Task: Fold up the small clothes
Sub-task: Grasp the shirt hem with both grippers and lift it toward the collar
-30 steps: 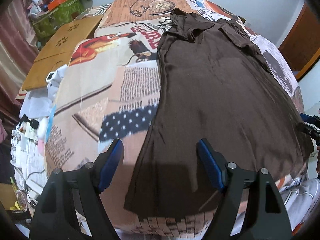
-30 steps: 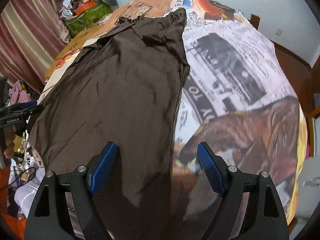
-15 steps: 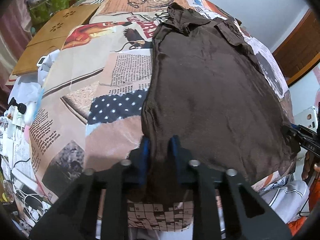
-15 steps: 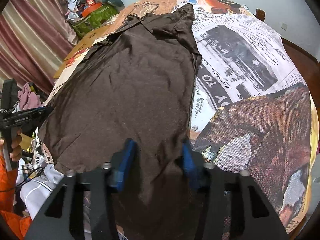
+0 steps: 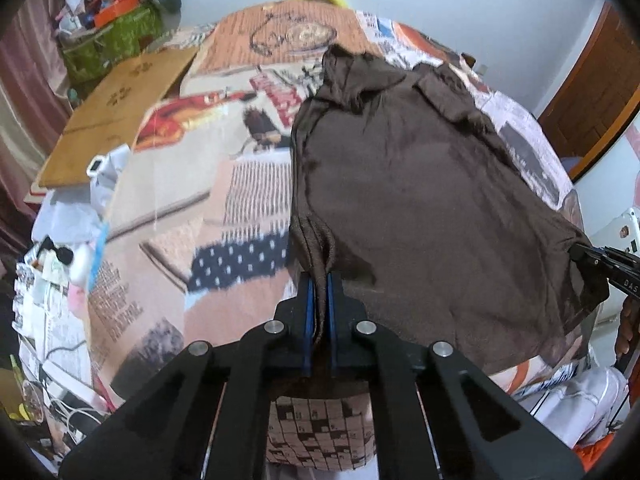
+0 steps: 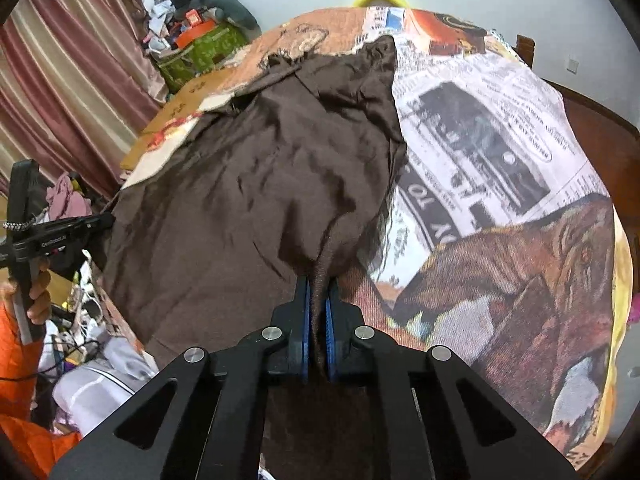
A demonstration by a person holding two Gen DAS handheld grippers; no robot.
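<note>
A dark brown garment (image 5: 420, 200) lies spread on a table covered with a printed newspaper-pattern cloth (image 5: 168, 208); it also shows in the right wrist view (image 6: 260, 184). My left gripper (image 5: 318, 280) is shut on the garment's near left hem corner, the fabric bunched between the blue pads and lifted a little. My right gripper (image 6: 318, 284) is shut on the near right hem corner, also lifted. The right gripper shows at the right edge of the left wrist view (image 5: 576, 252), and the left gripper at the left edge of the right wrist view (image 6: 108, 220).
A wooden board (image 5: 116, 112) lies at the table's far left. A green box with clutter (image 6: 196, 52) stands behind it. Pink curtains (image 6: 60, 92) hang on the left. Cables and white cloth (image 6: 92, 376) lie below the table's near edge. A wooden door (image 5: 592, 92) is at right.
Both grippers went from open over the hem to shut on it. The near hem corners are now bunched and raised off the cloth.
</note>
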